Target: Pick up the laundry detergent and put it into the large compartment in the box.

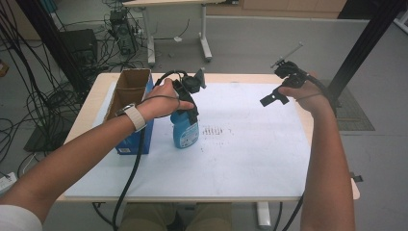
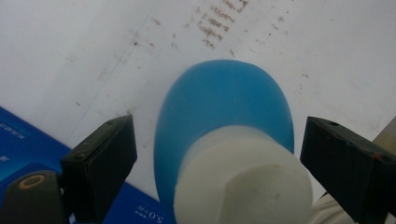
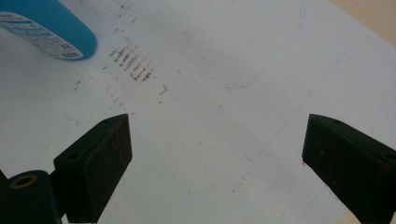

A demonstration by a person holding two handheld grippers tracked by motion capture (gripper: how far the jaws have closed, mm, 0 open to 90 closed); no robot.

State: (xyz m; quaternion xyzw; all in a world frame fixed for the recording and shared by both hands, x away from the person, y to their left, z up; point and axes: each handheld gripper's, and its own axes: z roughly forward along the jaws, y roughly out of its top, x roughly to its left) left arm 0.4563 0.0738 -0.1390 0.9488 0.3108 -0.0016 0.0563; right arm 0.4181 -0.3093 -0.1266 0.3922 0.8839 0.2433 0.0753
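Observation:
A blue bottle [image 1: 184, 130] with a white cap [image 2: 243, 179] stands upright on the white sheet [image 1: 250, 144], next to a blue box. My left gripper [image 1: 188, 103] is directly above it, open, its jaws wide on either side of the cap and apart from it [image 2: 219, 158]. In the right gripper view the bottle's labelled base [image 3: 51, 28] shows at the top left. My right gripper [image 1: 274, 98] hovers open over the far right part of the sheet, with nothing between its jaws [image 3: 217, 154].
An open cardboard-lined blue box [image 1: 132, 108] stands left of the bottle, its blue side [image 2: 28, 144] close to the left jaw. Brown smudges [image 1: 214, 131] mark the sheet's middle. The wooden table edge [image 1: 308, 120] runs along the right. Cables trail off the front.

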